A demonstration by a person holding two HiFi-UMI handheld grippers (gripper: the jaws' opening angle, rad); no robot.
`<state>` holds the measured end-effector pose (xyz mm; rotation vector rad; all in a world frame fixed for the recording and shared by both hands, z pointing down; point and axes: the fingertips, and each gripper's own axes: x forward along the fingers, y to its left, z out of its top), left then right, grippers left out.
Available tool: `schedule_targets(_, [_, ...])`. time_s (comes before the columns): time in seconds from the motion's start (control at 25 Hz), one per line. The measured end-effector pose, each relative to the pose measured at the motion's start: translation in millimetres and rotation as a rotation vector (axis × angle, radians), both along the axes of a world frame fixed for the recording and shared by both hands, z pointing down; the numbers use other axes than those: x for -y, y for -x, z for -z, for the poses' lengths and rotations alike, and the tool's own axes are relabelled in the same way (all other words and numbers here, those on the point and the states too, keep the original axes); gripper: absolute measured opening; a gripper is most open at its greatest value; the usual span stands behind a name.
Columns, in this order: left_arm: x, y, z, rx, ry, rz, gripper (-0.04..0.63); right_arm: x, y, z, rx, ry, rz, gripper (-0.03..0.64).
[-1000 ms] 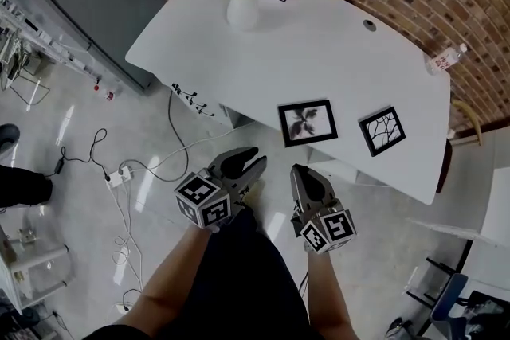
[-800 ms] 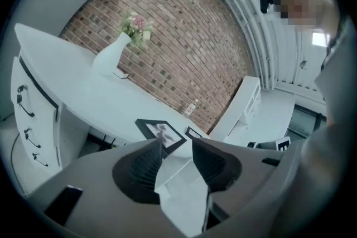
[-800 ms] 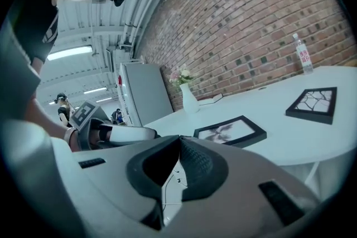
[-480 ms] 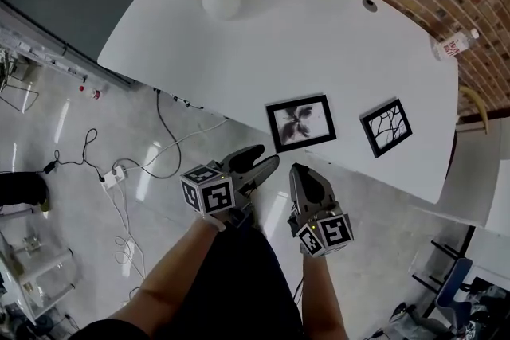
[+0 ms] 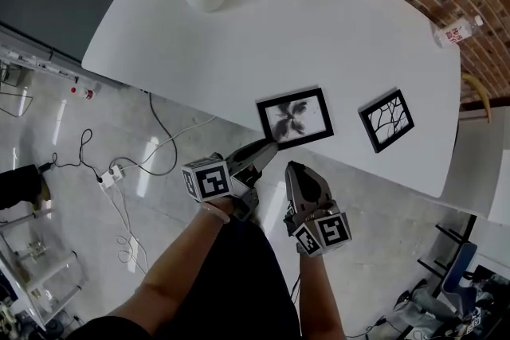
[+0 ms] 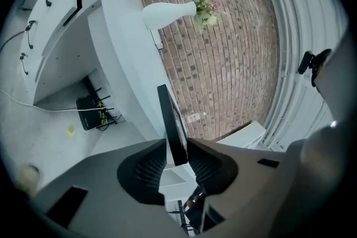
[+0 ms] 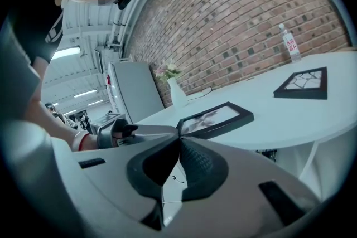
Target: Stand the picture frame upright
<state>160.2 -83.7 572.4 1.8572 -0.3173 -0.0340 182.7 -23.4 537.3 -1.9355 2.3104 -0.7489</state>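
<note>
Head view bright, even overhead light; table (image 5: 319, 36) near blown-out white, soft shadow beneath its edge. Glare streaks on glossy floor (image 5: 68, 119). Lines bow at edges (fisheye). Gripper views: black round vignette, heavy barrel warp, near foreground soft. Edge-on frame (image 6: 170, 120) dark silhouette. Flare from strip lights (image 7: 70, 53), right gripper view.

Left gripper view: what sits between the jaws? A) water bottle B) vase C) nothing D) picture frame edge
D: the edge of the black picture frame stands between the jaws of the left gripper, which are closing on it.
</note>
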Motion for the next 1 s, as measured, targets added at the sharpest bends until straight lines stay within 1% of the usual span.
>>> schedule_targets(0.08, [1,-2,2,-0.026,0.003,0.007,0.106,-1,-3,-4,0.012,0.007,-0.012,0.003])
schedule_targets(0.2, [-3,-4,3,-0.048,0.020,0.008,0.098,-4,-8,-8,0.036,0.013,-0.032,0.003])
schedule_targets(0.36, [-10,4,2,-0.057,0.046,0.021,0.092,-7,-11,-10,0.105,0.009,-0.066,0.003])
schedule_targets(0.44, [-14,11,1,-0.047,0.066,0.034,0.090,-7,-9,-10,0.144,0.012,-0.067,0.003])
schedule_targets(0.48, [-16,14,2,-0.053,0.080,0.040,0.091,-7,-7,-11,0.167,0.016,-0.065,0.006])
schedule_targets(0.52, [-19,17,3,-0.066,0.089,0.046,0.091,-6,-4,-12,0.194,0.020,-0.065,0.038])
schedule_targets(0.6, [-23,23,4,-0.083,0.089,0.054,0.091,-6,-1,-13,0.270,0.020,-0.075,0.070])
schedule_targets(0.72, [-29,31,7,-0.084,0.104,0.073,0.090,-7,-2,-16,0.435,0.014,-0.119,0.145])
schedule_targets(0.84, [-34,34,7,-0.098,0.097,0.079,0.089,-6,-6,-19,0.579,0.011,-0.168,0.213])
schedule_targets(0.88, [-35,36,7,-0.100,0.095,0.079,0.088,-4,-7,-18,0.620,0.002,-0.176,0.224])
schedule_targets(1.0, [-43,44,8,-0.094,0.111,0.083,0.087,-1,-3,-17,0.718,-0.023,-0.193,0.223])
